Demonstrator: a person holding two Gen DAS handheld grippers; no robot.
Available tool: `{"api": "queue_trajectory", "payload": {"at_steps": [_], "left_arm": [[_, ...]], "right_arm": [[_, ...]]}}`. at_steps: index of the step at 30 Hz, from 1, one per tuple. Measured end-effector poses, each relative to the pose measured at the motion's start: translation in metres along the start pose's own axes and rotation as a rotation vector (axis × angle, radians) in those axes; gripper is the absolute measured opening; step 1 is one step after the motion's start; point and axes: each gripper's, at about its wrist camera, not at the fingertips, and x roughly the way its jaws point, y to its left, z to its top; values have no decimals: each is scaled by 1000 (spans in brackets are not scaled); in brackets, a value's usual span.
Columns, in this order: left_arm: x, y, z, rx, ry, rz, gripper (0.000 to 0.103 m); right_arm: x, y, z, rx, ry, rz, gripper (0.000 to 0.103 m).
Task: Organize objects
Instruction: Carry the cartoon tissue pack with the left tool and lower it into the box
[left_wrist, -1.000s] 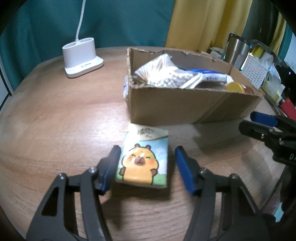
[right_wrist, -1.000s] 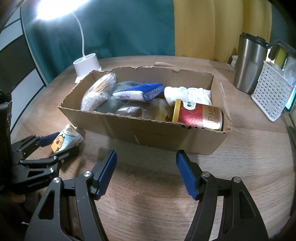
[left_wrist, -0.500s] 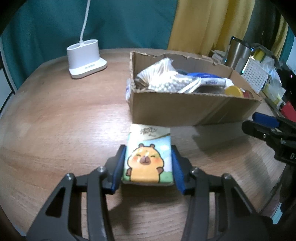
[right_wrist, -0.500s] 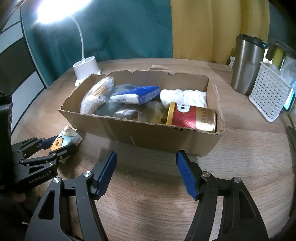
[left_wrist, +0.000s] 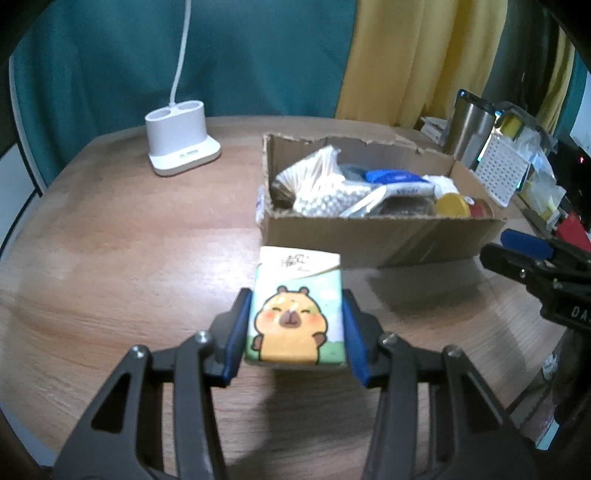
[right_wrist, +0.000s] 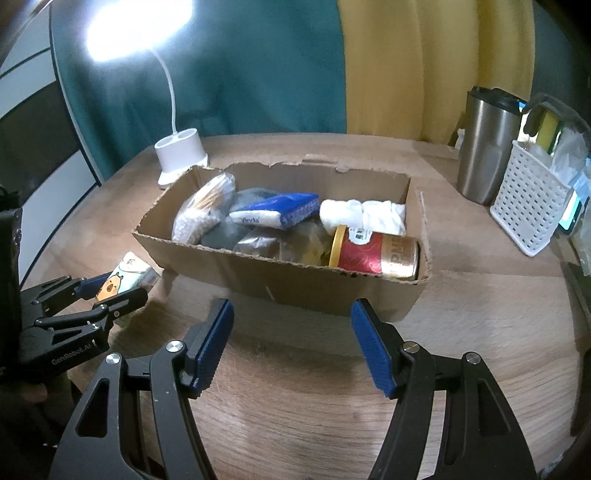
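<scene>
**Tissue pack gripped, box nearly full, one item left to drop in**

The left gripper (left_wrist: 295, 328) is clamped on the tissue pack (left_wrist: 295, 314), the one with a cartoon capybara on the wrapper. Both blue pads press its long sides. The pack sits level between the jaws, just in front of the cardboard box (left_wrist: 369, 240), at the box's near left corner. A shadow under it suggests it is lifted off the wooden table (left_wrist: 110, 277), though contact is hard to rule out from this angle. In the right wrist view the same pack (right_wrist: 122, 277) shows between the left gripper's fingers (right_wrist: 110, 295), beside the box wall, not over the rim.

The right gripper (right_wrist: 291, 343) holds nothing. Its jaws stand wide apart above bare table, in front of the box's (right_wrist: 332, 291) long near wall.

Progress: the box already holds a bag of cotton swabs (right_wrist: 199, 210), a blue Vinda tissue pack (right_wrist: 277, 212), white cloth (right_wrist: 362, 214), a red and gold can (right_wrist: 376, 254) lying on its side, plus dark and clear wrapped items that are too jumbled to name. Judged mostly done. The capybara pack looks like the last loose item on this part of the table.

Left to do: raise the pack over the rim and release it inside. The free space is tight, so it will likely land on top of the pile.

The lamp base (left_wrist: 181, 144), steel tumbler (right_wrist: 487, 144) and white basket (right_wrist: 528, 199) stand off to the sides; whether they count as items to sort cannot be told.
</scene>
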Motion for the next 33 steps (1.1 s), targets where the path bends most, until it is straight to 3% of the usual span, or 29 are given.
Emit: {"api": "queue_trajectory", "payload": {"at_steps": [15,33], "left_arm": [[-28,-17,20,8,-77,1,48],[-21,-57,47,42,-83,-23,48]], "right_arm": [[-20,-19,11,7,-50,5,69],[-28,-53,21,37,-82,1,69]]}}
